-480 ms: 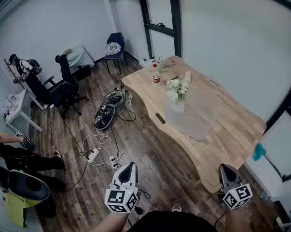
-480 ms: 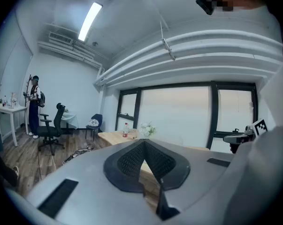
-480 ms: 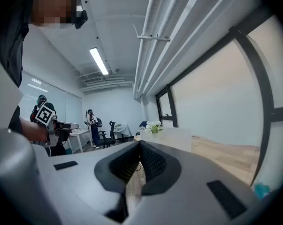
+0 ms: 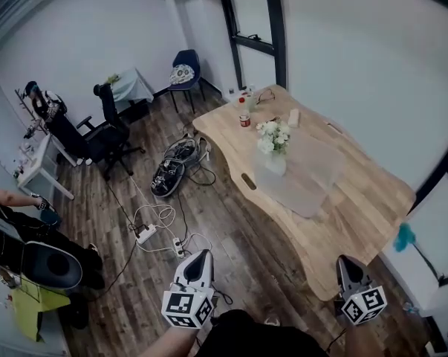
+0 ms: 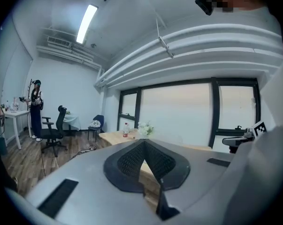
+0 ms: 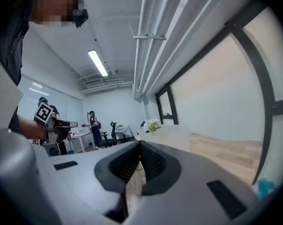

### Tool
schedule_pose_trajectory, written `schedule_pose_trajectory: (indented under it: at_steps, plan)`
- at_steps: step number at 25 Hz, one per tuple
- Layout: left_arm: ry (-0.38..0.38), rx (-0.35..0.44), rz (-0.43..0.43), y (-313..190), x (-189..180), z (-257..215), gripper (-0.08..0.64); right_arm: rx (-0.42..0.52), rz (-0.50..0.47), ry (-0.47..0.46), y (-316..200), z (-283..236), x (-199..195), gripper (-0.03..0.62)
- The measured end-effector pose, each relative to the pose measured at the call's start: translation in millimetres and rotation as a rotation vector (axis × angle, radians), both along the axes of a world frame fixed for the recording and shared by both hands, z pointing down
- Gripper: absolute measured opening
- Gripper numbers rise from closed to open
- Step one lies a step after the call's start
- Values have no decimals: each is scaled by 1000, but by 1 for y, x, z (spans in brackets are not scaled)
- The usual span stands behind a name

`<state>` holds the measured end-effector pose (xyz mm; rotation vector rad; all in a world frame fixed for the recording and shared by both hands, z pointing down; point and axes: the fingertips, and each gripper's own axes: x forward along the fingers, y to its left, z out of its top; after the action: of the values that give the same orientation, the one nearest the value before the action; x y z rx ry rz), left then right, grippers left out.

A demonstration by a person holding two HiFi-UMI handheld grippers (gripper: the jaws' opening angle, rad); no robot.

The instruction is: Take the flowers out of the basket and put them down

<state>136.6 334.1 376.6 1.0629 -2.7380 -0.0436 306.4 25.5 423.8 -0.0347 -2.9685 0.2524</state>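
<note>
Standing on the brown plank floor (image 4: 231, 229), the person holds both tools low at the bottom edge of the head view, well apart from the task's things. The left tongs (image 4: 201, 253) point up the picture over the floor. In the left gripper view their dark ribbed pads (image 5: 132, 159) meet at the tips, so they are closed with nothing between them. The right tongs (image 4: 346, 259) sit near the closest corner of the light wooden bench (image 4: 357, 192). The right gripper view shows their jaws closed too, pad tips together and empty. Each tool carries its cube with black-and-white square markers (image 4: 186, 309) at the rear.

The white flowers (image 4: 273, 136) stand upright in the white basket (image 4: 274, 162), which rests near the middle of the bench on a translucent sheet (image 4: 313, 173). They are far from both tongs, and both gripper views show them small in the distance beyond the closed tips. A small bottle with a red label (image 4: 244, 120) stands further along the bench, near its far end.

On the floor left of the bench lie a tangle of dark cables (image 4: 171, 171) and a white power strip (image 4: 145, 233). Beyond them are a black office chair (image 4: 108, 129) and a blue chair (image 4: 185, 69) by the far wall.
</note>
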Motion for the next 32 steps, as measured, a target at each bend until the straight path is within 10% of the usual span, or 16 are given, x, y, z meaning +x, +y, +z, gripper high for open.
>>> schedule_pose_trajectory:
  at_steps: [12,32]
  plan:
    - [-33,8,-25,-17,-29,-1,5,-27,9,-31,-24,3,-33,21]
    - [47,41,191,-132,-230,47,4,43,195,19,-89,-4,-175,21]
